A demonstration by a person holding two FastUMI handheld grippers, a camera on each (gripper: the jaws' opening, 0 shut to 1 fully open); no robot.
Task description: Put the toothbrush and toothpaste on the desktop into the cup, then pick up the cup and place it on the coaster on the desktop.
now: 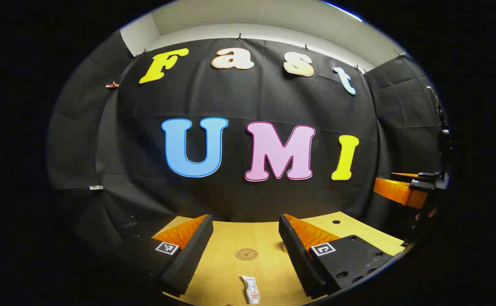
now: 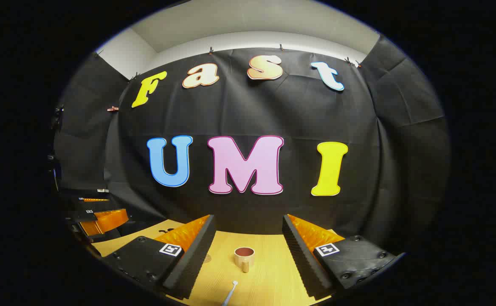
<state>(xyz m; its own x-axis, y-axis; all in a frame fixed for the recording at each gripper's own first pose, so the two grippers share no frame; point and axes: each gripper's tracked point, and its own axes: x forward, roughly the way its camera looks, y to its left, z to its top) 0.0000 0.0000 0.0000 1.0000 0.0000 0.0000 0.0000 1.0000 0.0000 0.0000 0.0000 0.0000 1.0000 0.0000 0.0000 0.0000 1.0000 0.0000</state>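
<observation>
1. The task is at its start, as I judge: nothing is in the cup (image 2: pixel 244 256) yet, and both tools are free above the table (image 1: pixel 226 272).
2. The left tool (image 1: pixel 245 250) stands wide open and holds nothing; the toothpaste (image 1: pixel 251 289) lies flat on the table just below and between its fingers, with the round coaster (image 1: pixel 246 254) a little farther.
3. The right tool (image 2: pixel 248 255) is also wide open and empty; the toothbrush (image 2: pixel 230 293) lies near its fingers, in front of the upright cup.
4. The next move should probably lower one tool over its item and close on the middle of it.
</observation>
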